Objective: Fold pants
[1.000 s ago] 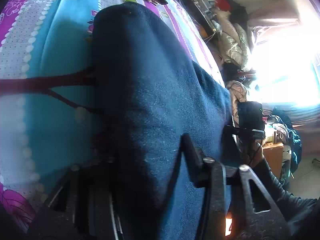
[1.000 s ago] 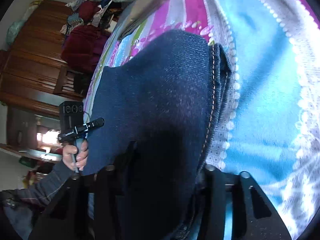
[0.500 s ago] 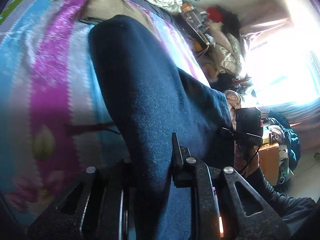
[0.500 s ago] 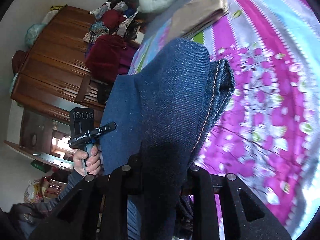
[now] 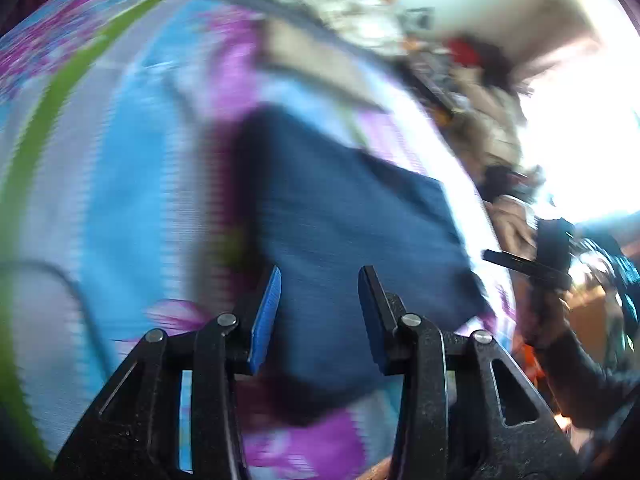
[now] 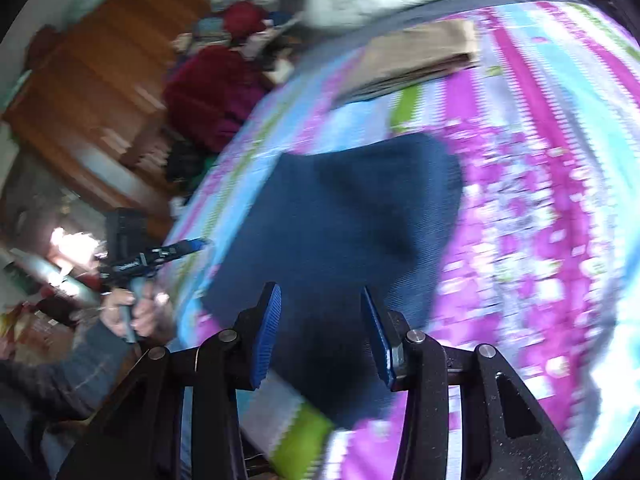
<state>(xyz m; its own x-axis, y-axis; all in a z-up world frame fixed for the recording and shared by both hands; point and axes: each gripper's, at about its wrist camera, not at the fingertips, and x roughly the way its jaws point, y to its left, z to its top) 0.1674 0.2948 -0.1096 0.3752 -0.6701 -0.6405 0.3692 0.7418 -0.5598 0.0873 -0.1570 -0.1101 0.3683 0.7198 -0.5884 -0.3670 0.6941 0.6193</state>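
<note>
The dark blue jeans [image 5: 340, 216] lie folded into a compact block on the flowered bedspread [image 5: 120, 184], blurred by motion. My left gripper [image 5: 319, 316] hovers above their near edge, open, blue pads apart, nothing between them. In the right wrist view the same folded jeans [image 6: 360, 216] rest flat on the bedspread [image 6: 540, 220]. My right gripper [image 6: 320, 332] hangs open over their near end, holding nothing. Each view shows the other gripper held in a hand: the right one [image 5: 532, 264], the left one [image 6: 160, 256].
A folded tan garment [image 6: 420, 56] lies further up the bed near a pale quilt [image 6: 360, 0]. A wooden wardrobe [image 6: 92, 88] and piled clothes [image 6: 216, 92] stand to one side. Bright window glare [image 5: 580, 120] and clutter sit on the other side.
Both grippers have let go of the jeans and opened. They have drawn back and up, and the jeans now lie flat on the bed instead of hanging from the jaws.
</note>
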